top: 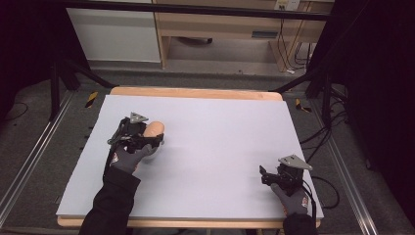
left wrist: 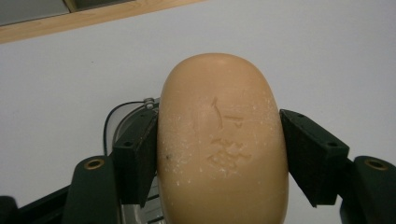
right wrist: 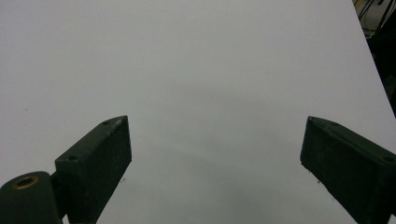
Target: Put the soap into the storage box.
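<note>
A tan oval bar with faint stamped marks and white specks sits between the jaws of my left gripper, and both black pads press on its sides. In the high view the tan bar is at the left middle of the table, with the left gripper shut on it just above the white sheet. A pale round thing with a metal rim peeks out from under the bar, mostly hidden. My right gripper rests near the front right; its jaws stand wide open with nothing between them.
The white sheet covers a wooden table whose far edge shows as a light strip. Black frame legs and cables stand on the floor around the table. A wooden cabinet is at the back.
</note>
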Available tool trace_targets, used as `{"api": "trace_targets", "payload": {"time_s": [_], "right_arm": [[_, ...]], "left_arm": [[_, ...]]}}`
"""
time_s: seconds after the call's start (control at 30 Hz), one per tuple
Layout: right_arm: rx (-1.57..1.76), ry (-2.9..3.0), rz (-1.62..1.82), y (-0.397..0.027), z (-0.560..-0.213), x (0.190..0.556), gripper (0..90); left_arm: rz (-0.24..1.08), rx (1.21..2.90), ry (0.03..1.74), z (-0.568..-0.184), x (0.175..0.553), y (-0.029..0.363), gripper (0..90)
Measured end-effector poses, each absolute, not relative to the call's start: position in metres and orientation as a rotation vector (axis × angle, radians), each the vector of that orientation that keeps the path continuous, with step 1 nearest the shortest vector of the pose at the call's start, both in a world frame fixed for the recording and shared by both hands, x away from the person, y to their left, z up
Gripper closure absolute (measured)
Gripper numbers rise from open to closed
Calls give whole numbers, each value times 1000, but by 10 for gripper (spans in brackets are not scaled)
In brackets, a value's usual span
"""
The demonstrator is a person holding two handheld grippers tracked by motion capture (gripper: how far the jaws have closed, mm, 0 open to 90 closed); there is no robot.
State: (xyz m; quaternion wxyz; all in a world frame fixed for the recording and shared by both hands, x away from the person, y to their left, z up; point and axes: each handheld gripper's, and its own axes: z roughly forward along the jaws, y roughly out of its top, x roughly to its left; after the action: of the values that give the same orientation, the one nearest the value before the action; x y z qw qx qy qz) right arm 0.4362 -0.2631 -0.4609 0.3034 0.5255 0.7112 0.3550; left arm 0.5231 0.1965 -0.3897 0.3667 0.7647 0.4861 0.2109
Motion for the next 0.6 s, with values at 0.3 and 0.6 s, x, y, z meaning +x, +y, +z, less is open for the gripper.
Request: {"api": "trace_targets", "payload": {"time_s": [0.3,0.6], "right_arm": [[1393,1887,940,-263,-461,436,88],[1394,1885,942,-263,-461,436,88]], "left_arm": [[540,1957,1294,-402,533,199,318],[546,1969,1322,-410,538,203,318]]}}
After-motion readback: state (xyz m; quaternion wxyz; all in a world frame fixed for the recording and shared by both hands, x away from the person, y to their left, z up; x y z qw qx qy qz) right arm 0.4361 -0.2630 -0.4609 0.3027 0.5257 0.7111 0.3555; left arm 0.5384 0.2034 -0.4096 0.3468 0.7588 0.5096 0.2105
